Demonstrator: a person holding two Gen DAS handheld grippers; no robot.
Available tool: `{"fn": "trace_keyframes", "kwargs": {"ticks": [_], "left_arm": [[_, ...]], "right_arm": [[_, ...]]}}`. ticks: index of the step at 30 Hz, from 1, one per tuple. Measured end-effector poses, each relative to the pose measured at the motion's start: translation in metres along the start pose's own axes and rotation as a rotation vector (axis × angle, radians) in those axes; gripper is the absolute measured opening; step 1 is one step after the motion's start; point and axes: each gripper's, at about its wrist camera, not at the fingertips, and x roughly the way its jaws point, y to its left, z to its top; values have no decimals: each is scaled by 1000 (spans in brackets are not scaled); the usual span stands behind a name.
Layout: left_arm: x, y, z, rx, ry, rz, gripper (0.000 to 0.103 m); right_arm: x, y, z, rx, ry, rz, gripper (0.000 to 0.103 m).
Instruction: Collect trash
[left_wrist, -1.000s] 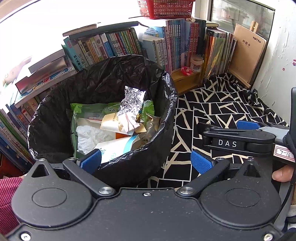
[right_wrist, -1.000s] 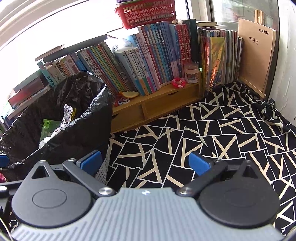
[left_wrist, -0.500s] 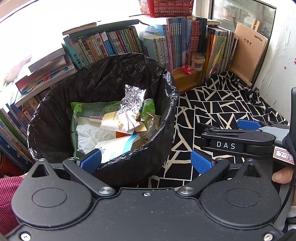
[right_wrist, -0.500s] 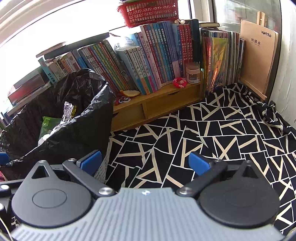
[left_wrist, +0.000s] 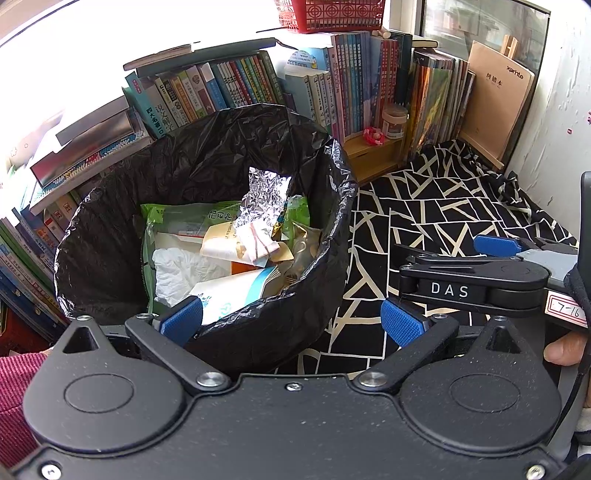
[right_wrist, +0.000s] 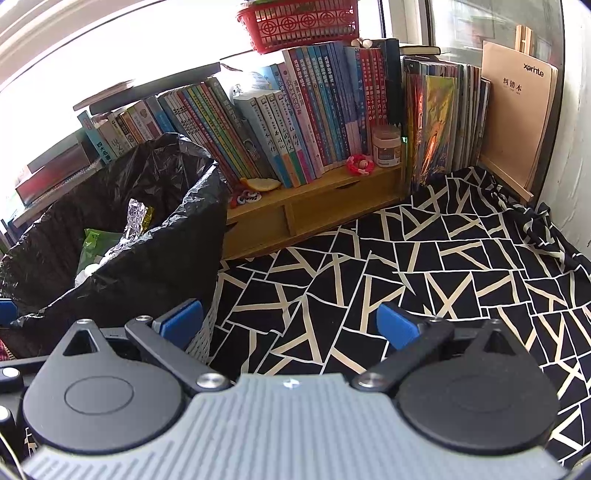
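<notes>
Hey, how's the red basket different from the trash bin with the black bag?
The red basket sits on top of the books; the trash bin stands on the patterned cloth. The basket has open lattice walls; the bin is lined with a crinkled black bag. The bin holds foil, wrappers and paper; the basket's contents can't be made out. Both are open-topped.

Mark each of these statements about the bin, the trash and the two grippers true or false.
1. The black plastic-lined bin holds crumpled silver foil. True.
2. The left gripper grips a wrapper. False: its jaws are open and empty.
3. The black-and-cream patterned cloth is littered with trash. False: none shows on it.
4. The right gripper is open and empty. True.
5. A red plastic basket sits on top of the books. True.
</notes>
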Motion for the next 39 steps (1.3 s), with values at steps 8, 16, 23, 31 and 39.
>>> {"fn": "trace_keyframes", "kwargs": {"ticks": [8, 16, 23, 31, 39], "left_arm": [[1, -1, -1, 4, 0, 3, 102], [1, -1, -1, 4, 0, 3, 102], [1, -1, -1, 6, 0, 4, 102], [1, -1, -2, 10, 0, 6, 102], [3, -1, -2, 14, 0, 8, 102]], "right_arm": [[0, 0, 0, -2, -1, -1, 103], [-1, 0, -1, -3, -1, -1, 103], [0, 1, 0, -4, -1, -2, 103], [-1, -1, -1, -4, -1, -4, 103], [-1, -1, -1, -6, -2, -7, 103]]}}
